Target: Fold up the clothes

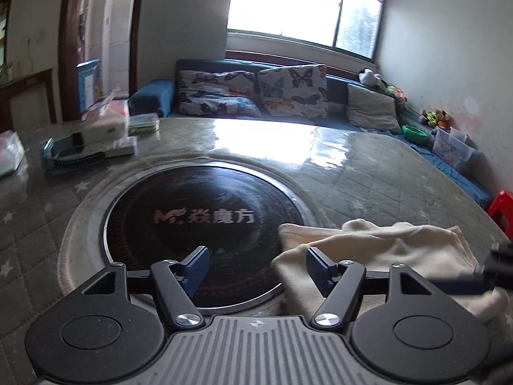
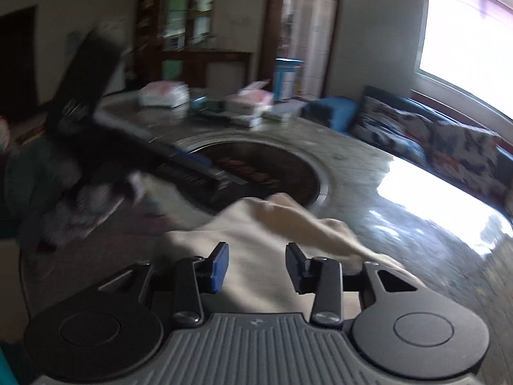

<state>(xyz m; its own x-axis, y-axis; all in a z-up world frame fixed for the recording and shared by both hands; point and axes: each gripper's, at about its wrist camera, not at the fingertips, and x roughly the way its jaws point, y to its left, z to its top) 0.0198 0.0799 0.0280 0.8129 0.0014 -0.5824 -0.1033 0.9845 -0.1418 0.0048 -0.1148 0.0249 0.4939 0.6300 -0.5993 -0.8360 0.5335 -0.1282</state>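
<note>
Two handheld grippers are closing in on a cream garment (image 1: pixel 378 250) lying bunched on a quilted round table (image 1: pixel 368 173), partly overlapping the edge of its dark central hotplate (image 1: pixel 208 221). The left gripper (image 1: pixel 256 266) is hovering with jaws apart and empty, the cloth lying ahead and to its right, its long axis running rightward. The right gripper (image 2: pixel 256 266), jaws also spread, is sitting directly over the fabric and looks nearer. Boxes (image 2: pixel 253 102) are crowding the far rim, well apart from the garment.

Right hand-held gripper (image 2: pixel 256 264) open, empty, over cream cloth (image 2: pixel 256 224); left hand-held gripper (image 2: pixel 205 173) blurred beyond.
</note>
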